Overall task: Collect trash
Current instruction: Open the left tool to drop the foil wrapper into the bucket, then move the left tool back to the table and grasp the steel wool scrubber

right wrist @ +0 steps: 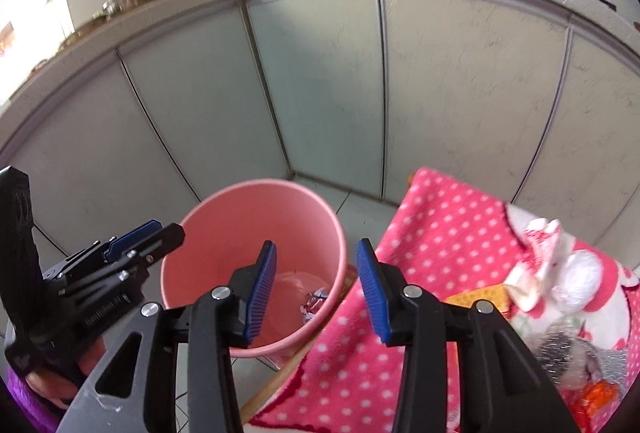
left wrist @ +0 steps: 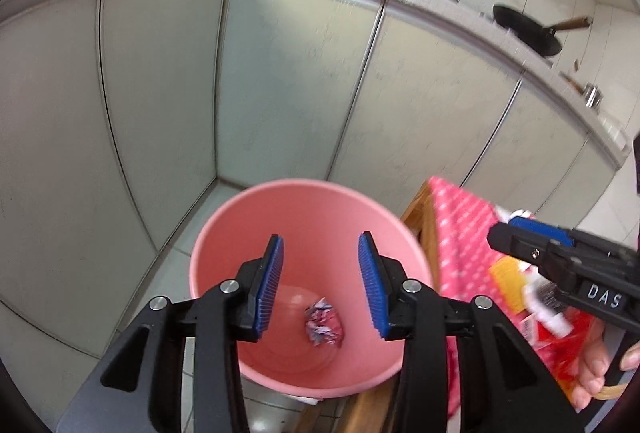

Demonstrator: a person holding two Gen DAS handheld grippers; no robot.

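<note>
In the left wrist view, the left gripper [left wrist: 320, 283] is seen in the lower middle of the frame above a pink bucket [left wrist: 224, 233], its jaws open with nothing between them. A crumpled wrapper [left wrist: 324, 323] lies at the bottom of the bucket. In the right wrist view, the right gripper [right wrist: 316, 289] is also held open and empty, over the bucket's right rim. More trash [right wrist: 552, 273] is seen at the right on a pink dotted cloth [right wrist: 440, 233].
</note>
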